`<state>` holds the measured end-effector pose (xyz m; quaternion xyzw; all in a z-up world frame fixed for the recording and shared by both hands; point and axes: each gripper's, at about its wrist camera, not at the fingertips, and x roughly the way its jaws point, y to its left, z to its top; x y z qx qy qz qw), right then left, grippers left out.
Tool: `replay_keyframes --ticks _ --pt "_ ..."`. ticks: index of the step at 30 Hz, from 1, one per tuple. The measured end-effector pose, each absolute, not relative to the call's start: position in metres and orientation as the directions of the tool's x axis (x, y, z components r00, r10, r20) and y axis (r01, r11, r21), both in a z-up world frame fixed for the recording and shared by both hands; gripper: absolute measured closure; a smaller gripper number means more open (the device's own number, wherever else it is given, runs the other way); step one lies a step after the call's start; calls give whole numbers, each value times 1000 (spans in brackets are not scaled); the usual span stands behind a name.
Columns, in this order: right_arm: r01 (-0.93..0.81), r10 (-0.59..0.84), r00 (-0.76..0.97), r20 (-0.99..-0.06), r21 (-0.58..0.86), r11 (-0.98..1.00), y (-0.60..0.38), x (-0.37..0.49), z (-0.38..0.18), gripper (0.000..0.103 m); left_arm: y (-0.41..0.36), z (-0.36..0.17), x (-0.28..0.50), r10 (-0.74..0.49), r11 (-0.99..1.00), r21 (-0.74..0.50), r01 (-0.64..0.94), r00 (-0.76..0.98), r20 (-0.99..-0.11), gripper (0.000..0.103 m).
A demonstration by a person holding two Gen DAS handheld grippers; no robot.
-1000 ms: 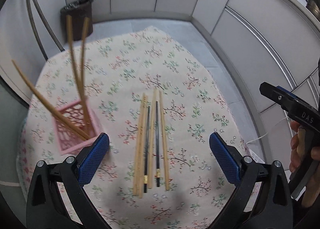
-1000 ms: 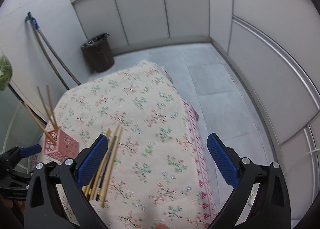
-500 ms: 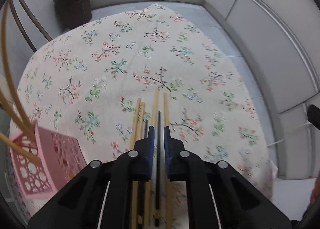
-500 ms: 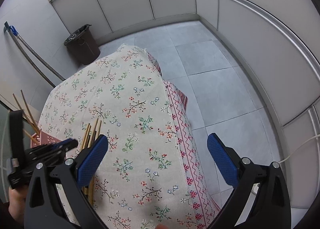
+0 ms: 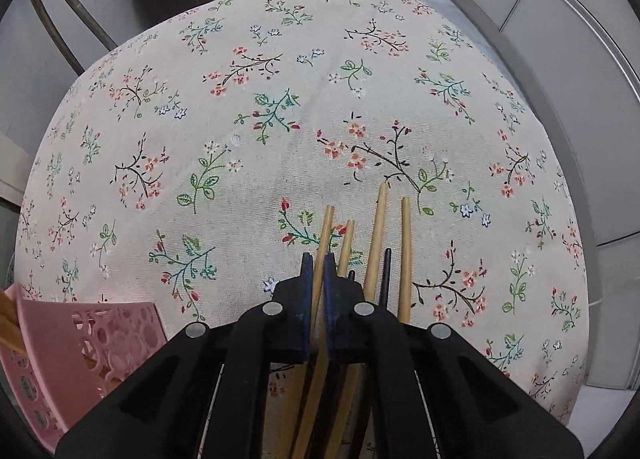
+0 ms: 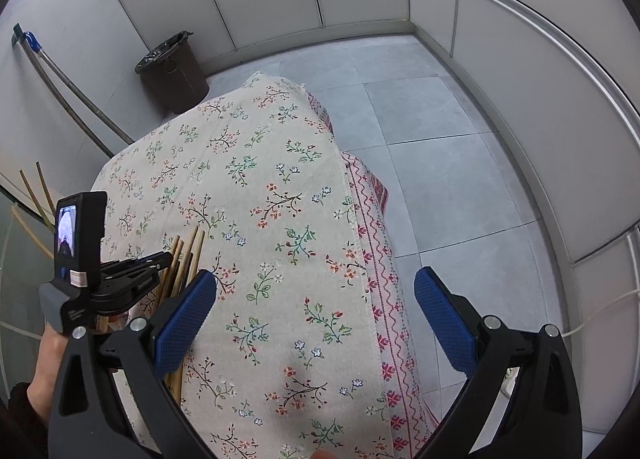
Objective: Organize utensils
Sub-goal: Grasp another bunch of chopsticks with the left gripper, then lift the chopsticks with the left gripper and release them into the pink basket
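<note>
Several wooden and black chopsticks (image 5: 376, 235) lie side by side on the floral tablecloth (image 5: 280, 107). My left gripper (image 5: 317, 263) is shut on the leftmost wooden chopstick (image 5: 325, 235), down at table level. It also shows in the right wrist view (image 6: 166, 257) beside the chopstick bundle (image 6: 188, 259). A pink lattice holder (image 5: 80, 343) with wooden chopsticks in it sits at the lower left. My right gripper (image 6: 316, 315) is open and empty above the table's right side.
A dark waste bin (image 6: 174, 71) stands on the grey tiled floor beyond the table. Mop handles (image 6: 64, 99) lean on the left wall. The table's right edge (image 6: 372, 243) drops to the floor; cabinets line the walls.
My left gripper has shifted left from around a black chopstick and dropped lower, now shut on the leftmost wooden chopstick. The right gripper stayed open, its view swung slightly.
</note>
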<state>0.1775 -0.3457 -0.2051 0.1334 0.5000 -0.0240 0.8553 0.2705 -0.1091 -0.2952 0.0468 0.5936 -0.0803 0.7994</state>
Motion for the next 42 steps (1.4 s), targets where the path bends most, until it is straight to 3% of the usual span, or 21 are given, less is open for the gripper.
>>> replay_keyframes --ticks 8,23,30,32,37,42 --pt "176 86 494 -865 196 965 -346 178 -206 7 -111 -294 268 -93 977 -35 212 274 -957 97" --pt "127 75 496 -865 158 979 -306 184 -205 7 -80 -160 174 -279 936 -116 331 501 -819 98" --pt "113 154 428 -890 222 969 -271 208 -230 7 -52 -124 136 -341 920 -145 363 563 -753 98" --pt "109 180 402 -898 242 964 -259 218 -241 14 -43 -118 133 -366 914 -170 368 571 -735 98" --pt "85 198 333 -922 239 967 -225 241 -272 47 -24 -108 126 -402 902 -194 387 583 -706 98" --pt "93 199 303 -932 237 967 -209 258 -293 66 -7 -107 128 -419 896 -217 388 575 -703 98"
